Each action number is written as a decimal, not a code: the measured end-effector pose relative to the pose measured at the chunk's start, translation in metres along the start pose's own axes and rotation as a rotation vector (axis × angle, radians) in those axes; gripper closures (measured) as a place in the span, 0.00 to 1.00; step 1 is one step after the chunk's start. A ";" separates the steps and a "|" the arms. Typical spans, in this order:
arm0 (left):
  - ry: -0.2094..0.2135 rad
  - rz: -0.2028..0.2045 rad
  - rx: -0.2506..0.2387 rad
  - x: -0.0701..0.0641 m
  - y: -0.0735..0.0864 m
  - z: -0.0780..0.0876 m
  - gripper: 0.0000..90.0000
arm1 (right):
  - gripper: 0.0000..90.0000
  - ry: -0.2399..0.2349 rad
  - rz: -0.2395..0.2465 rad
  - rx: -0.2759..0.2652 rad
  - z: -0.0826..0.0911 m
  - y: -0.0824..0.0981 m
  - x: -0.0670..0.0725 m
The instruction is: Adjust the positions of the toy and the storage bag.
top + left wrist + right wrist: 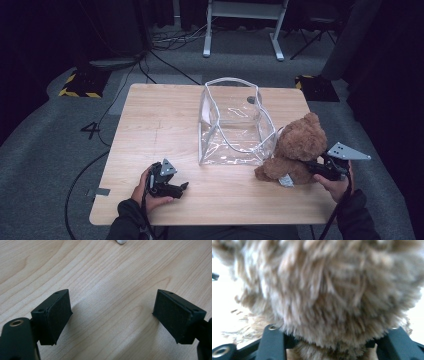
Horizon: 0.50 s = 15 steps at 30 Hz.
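Note:
A brown teddy bear (297, 147) sits upright on the wooden table (160, 115), at the right of a clear plastic bag (235, 125) that stands with its mouth upward. My right gripper (311, 167) reaches in from the right and is shut on the bear's lower back. In the right gripper view the bear's fur (324, 290) bulges over both black jaws of that gripper (332, 340). A white tag (286, 181) lies at the bear's base. My left gripper (180, 189) rests low near the table's front edge, open, with bare wood between its pads (112, 312).
The bag has white trim and a white handle, and its near wall stands just left of the bear. The bear sits close to the table's right edge. On the grey floor beyond are cables (165, 60), a white desk frame (245, 20) and yellow-black striped bases (80, 82).

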<state>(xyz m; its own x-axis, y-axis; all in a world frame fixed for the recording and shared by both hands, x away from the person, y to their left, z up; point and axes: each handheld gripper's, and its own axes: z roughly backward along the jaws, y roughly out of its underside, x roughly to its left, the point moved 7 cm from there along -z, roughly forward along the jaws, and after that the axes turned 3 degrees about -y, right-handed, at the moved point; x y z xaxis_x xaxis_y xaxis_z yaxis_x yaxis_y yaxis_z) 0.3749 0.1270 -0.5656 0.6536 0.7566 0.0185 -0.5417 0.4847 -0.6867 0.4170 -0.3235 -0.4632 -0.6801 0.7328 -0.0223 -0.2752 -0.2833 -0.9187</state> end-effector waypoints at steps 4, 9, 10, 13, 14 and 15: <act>0.000 -0.002 0.000 0.001 0.000 0.000 0.17 | 0.56 -0.013 0.001 -0.021 0.005 0.002 -0.002; 0.002 -0.001 0.000 0.001 -0.001 -0.001 0.17 | 0.58 -0.024 0.009 -0.032 0.009 0.003 -0.001; 0.002 -0.001 0.000 0.001 -0.001 -0.001 0.17 | 0.58 -0.024 0.009 -0.034 0.009 0.003 -0.001; 0.002 -0.001 0.001 0.001 -0.001 -0.001 0.17 | 0.58 -0.023 0.008 -0.038 0.009 0.003 -0.001; 0.002 -0.001 0.001 0.001 -0.001 -0.001 0.17 | 0.58 -0.023 0.009 -0.039 0.009 0.002 -0.001; 0.002 -0.001 0.001 0.001 -0.001 -0.001 0.17 | 0.58 -0.023 0.009 -0.040 0.009 0.002 -0.001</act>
<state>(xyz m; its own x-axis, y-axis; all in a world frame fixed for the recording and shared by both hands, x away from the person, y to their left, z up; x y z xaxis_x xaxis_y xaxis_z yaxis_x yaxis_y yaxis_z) 0.3759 0.1269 -0.5656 0.6549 0.7555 0.0180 -0.5414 0.4856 -0.6864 0.4106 -0.3305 -0.4617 -0.6976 0.7161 -0.0219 -0.2420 -0.2643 -0.9336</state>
